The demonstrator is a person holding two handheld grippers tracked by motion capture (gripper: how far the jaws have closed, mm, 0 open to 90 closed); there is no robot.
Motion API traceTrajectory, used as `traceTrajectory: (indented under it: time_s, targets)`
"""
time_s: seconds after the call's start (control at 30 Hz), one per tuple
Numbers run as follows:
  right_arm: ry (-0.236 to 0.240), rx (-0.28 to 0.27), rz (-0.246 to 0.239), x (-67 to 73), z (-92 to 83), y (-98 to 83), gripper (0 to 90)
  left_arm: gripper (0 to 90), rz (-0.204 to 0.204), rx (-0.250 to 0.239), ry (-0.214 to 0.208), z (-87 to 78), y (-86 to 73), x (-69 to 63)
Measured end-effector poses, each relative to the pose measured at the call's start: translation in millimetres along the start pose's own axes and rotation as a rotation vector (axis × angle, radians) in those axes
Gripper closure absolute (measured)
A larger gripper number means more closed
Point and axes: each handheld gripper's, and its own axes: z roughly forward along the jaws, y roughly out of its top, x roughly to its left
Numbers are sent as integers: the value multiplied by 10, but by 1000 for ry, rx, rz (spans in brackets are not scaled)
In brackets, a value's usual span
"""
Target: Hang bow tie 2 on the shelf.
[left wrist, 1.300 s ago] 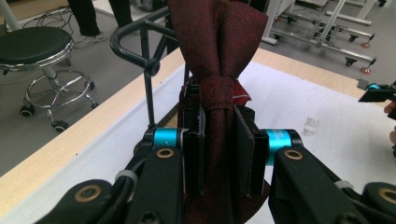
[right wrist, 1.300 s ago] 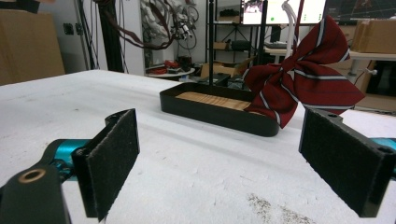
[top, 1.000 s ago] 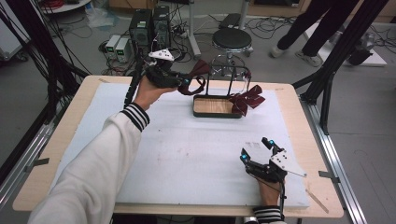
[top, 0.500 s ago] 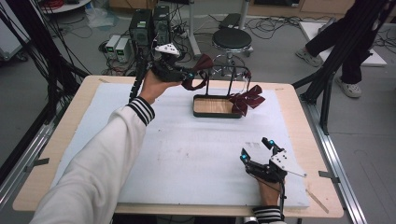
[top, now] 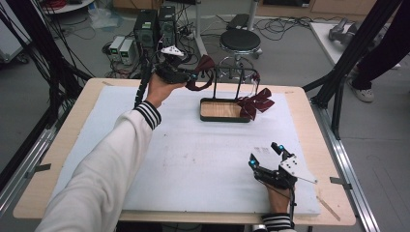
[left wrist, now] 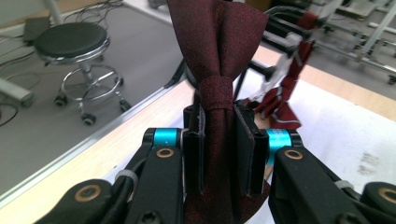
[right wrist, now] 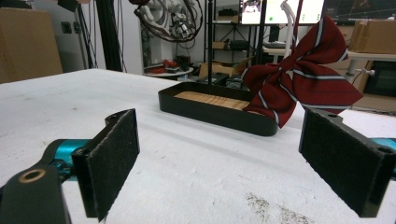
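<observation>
- The table (top: 67,145), covered by a white mat (top: 193,154), is carrying a small stand (top: 232,77) rising from a dark tray (top: 225,117) with a wooden floor, near the far edge.
- The left gripper (top: 186,76) is hanging above the table's far side, just left of the stand's crossbar, its jaws clamping a dark red bow tie (left wrist: 219,51) at the knot.
- That bow tie is looking plain and maroon, its wings fanning out beyond the pads.
- Judging by this, the carrying-to-the-stand step is in hand; next, the tie's loop is needing a hook on the bar.
- A striped red bow tie (right wrist: 299,77) is already dangling at the stand's right end.
- The right gripper (top: 266,155) is resting near the table's front edge, jaws wide apart, gripping nothing.
</observation>
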Motion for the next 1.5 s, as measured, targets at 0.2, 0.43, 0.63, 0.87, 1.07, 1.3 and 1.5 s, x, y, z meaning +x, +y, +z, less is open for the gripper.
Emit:
traceTrajectory:
  time_s: [0.2,0.43,0.63,0.87,1.07,1.3,1.5]
  targets:
    - [0,-2,-3,-4,2,1,115,747,-37,16,58,9,-132,74]
    - [-1,-2,-4,-6,3,1,115,748,-60,22,92,14,-243,125]
    - [-2,-2,-5,-6,4,1,115,748,-61,55,110,41,-319,143]
    - [-1,-2,-6,-7,4,1,115,747,-62,114,130,91,-436,171]
    - [1,0,-2,-6,3,1,115,740,-58,128,128,106,-468,172]
    - [0,-1,0,-5,4,2,115,669,-64,125,126,100,-470,172]
    - [0,0,-7,-8,5,1,115,158,-28,38,172,62,-488,201]
